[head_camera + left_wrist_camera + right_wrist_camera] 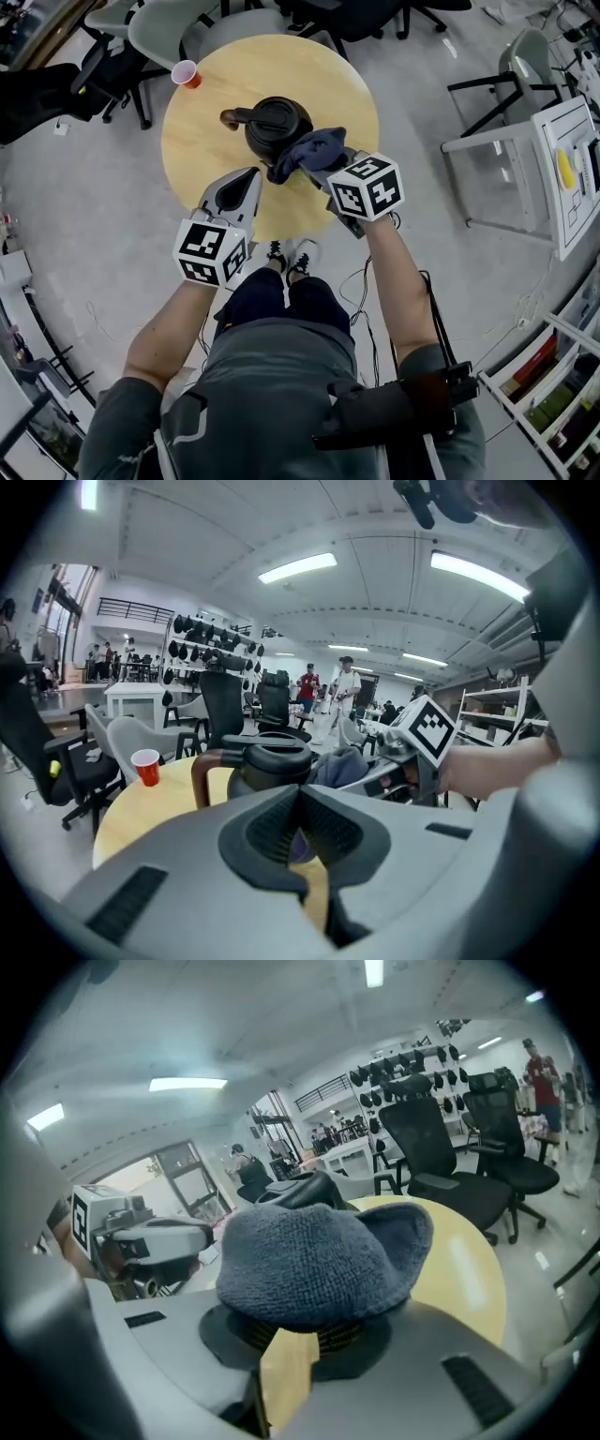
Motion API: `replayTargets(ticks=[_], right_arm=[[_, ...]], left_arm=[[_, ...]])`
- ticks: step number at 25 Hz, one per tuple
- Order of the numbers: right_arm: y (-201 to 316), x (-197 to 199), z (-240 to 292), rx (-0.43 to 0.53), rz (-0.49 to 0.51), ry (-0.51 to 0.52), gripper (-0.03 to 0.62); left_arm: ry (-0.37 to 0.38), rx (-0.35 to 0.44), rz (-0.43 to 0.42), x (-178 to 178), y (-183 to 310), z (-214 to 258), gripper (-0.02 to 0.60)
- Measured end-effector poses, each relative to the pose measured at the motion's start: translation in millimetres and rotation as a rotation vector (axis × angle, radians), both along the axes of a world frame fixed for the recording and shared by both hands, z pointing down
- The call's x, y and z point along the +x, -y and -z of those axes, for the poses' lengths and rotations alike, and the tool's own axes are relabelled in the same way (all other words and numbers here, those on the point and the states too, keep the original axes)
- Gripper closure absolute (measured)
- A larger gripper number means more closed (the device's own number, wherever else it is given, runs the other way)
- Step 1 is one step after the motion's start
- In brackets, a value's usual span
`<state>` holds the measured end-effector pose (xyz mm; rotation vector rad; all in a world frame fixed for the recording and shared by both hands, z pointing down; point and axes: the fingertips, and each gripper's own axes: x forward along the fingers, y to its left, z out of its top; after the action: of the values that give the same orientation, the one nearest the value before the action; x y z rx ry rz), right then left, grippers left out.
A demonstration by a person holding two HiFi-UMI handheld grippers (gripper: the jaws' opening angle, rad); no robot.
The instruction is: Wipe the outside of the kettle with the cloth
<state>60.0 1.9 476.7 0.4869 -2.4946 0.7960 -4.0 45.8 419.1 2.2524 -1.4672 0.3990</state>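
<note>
- Right gripper [317,165] was clenched on the cloth [314,1255], a dark blue wad bunched over its jaw tips.
- The kettle [273,127] stood upright near the middle of the round table [211,89], lid on, with its long axis vertical.
- Its handle [234,116] pointed toward the table's left edge, so the line from handle to body ran across the table from left to right.
- The cloth lay against the kettle's right, near-edge side, roughly opposite the handle.
- From the right gripper the kettle sat straight ahead and a little to the left, with only the cloth between them. This was plainly the better-placed gripper for the wipe.
- Judging from that contact, wiping looked under way. The next stroke probably needed to follow the curved wall round toward the handle while the kettle stayed put.
- The left gripper [246,185] had its jaws together and held nothing. It was over the table's near edge, just beside the kettle's near-left side, and whether it touched the kettle could not be told.
- A red cup [186,73] stood at the far-left edge, well apart.
</note>
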Motion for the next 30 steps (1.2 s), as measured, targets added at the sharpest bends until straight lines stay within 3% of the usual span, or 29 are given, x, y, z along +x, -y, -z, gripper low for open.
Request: replayTargets(ticks=[5,14,21,26,30], right_arm=[[2.7,4.6,-13.7,-0.094,0.011,0.08,0.505],[5.8,15.2,-102.5,-0.16,-0.01,-0.127,0.507],[11.4,17.1,-143.0,-0.162,-0.038,-0.228,0.505],[7.0,19.8,-137.0,-0.145,-0.03,-0.268,0.505],[-0.4,22.0,-82.7,-0.105,-0.033,-0.215,0.507]], left_arm=[[-0.015,-0.031,-0.008,0.0,12.1,-25.6,0.574],[-0.023,-0.075,-0.023,0.3,22.6,-60.4,0.574],[-0.032,-0.101,-0.026,-3.1,24.3,-79.6,0.572],[-0.056,-0.112,-0.022,-10.1,27.3,-70.5,0.572],[-0.079,-0.092,-0.047,-12.4,26.6,-48.7,0.574]])
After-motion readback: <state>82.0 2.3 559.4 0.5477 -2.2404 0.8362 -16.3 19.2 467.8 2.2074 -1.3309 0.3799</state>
